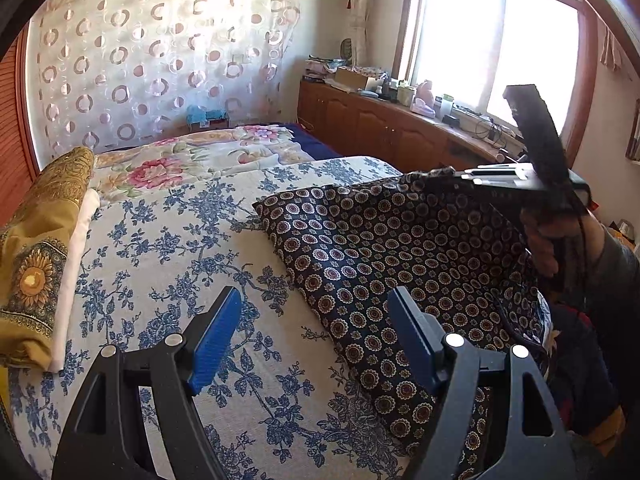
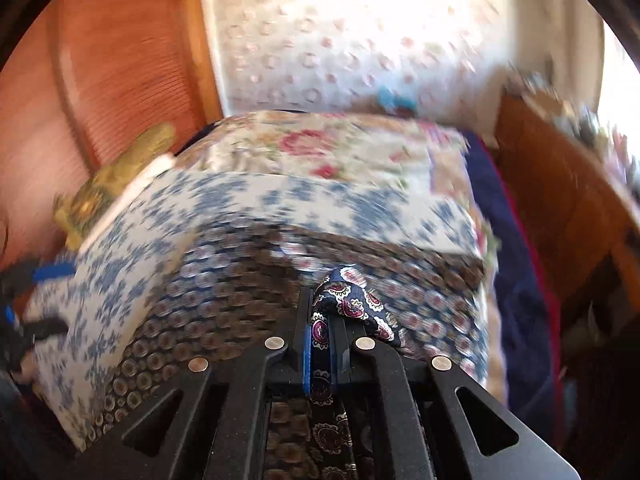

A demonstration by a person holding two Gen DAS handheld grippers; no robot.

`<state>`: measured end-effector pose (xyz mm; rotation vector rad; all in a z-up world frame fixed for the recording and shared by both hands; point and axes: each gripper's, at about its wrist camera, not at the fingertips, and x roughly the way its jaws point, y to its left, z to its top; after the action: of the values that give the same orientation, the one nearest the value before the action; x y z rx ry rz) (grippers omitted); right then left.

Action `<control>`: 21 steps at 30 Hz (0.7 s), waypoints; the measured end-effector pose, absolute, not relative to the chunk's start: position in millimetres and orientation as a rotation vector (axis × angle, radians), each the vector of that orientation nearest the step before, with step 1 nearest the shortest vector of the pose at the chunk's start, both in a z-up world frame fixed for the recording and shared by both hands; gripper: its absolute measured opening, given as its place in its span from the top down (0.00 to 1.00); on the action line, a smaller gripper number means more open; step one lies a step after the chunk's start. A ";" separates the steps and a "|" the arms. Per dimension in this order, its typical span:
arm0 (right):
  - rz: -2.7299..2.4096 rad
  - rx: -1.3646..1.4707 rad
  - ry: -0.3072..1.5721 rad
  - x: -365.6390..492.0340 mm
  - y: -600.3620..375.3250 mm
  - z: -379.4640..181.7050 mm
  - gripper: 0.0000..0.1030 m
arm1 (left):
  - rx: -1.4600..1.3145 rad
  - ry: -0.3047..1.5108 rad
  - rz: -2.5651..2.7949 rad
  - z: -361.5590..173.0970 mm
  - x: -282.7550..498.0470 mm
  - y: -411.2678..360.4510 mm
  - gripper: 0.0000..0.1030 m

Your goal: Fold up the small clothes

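Cloth [image 1: 384,264], dark with round medallions, lies spread on the bed [image 1: 168,248], one corner lifted off it. Right gripper [image 2: 320,336] has its jaws pinched tight on that corner, a fold of cloth bunching up above its blue pads [image 2: 306,356]. Left gripper [image 1: 316,340] hangs over the cloth's near edge, jaws wide, nothing between them. Beyond the cloth, a yellow pillow [image 1: 36,256] rests at the bed's side.
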<state>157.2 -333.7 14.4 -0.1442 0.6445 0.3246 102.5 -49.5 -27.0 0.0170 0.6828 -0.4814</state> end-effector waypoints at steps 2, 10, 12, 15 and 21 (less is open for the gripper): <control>0.381 -0.194 0.633 145.6 -312.1 8.6 0.94 | 0.009 0.678 -0.473 -25.9 101.7 -45.2 0.26; 0.484 -0.238 0.774 104.9 -291.2 -50.3 0.89 | -0.015 0.682 -0.458 -28.6 100.8 -32.7 0.26; 0.478 -0.236 0.788 92.3 -299.0 -54.0 0.80 | -0.021 0.684 -0.459 -30.2 101.8 -33.0 0.26; 0.439 -0.233 0.765 77.9 -310.7 -48.5 0.59 | -0.020 0.685 -0.467 -31.2 102.0 -35.0 0.26; 0.364 -0.195 0.654 56.9 -335.5 -3.9 0.55 | -0.011 0.688 -0.477 -31.8 99.9 -41.2 0.26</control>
<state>56.9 -335.5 -3.9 -0.1946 0.6543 0.3640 99.9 -41.2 -31.8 -0.0110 0.6882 -0.4765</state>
